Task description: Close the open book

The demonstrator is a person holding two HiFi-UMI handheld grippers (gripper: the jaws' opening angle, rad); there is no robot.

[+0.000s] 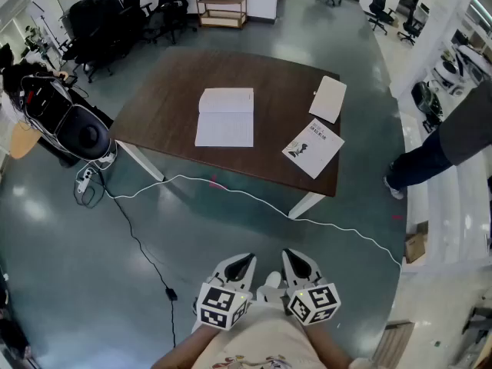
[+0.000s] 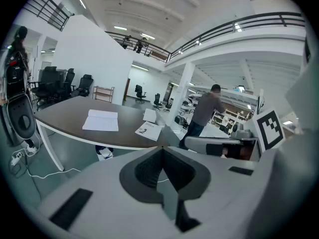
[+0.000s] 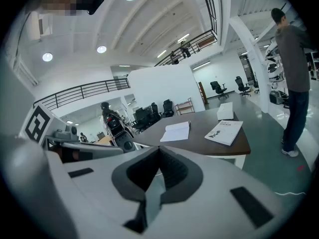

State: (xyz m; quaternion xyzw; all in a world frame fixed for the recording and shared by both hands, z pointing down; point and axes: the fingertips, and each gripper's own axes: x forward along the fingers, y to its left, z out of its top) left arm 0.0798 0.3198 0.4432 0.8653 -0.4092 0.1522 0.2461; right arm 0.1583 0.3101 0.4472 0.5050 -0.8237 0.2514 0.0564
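An open book (image 1: 225, 117) with white pages lies flat near the middle of a dark brown table (image 1: 169, 102). It also shows as the open book (image 2: 101, 120) in the left gripper view and the open book (image 3: 176, 132) in the right gripper view. My left gripper (image 1: 242, 265) and right gripper (image 1: 295, 264) are held close to my body, side by side, well short of the table. Both are shut with nothing between the jaws. The tips of the left gripper (image 2: 162, 147) and the right gripper (image 3: 158, 148) meet in their own views.
A closed white book (image 1: 329, 98) and a printed booklet (image 1: 314, 147) lie at the table's right end. A white cable (image 1: 231, 192) and a black cable (image 1: 142, 252) trail over the floor between me and the table. A person (image 1: 442, 148) stands at the right; office chairs (image 1: 115, 14) stand at the back left.
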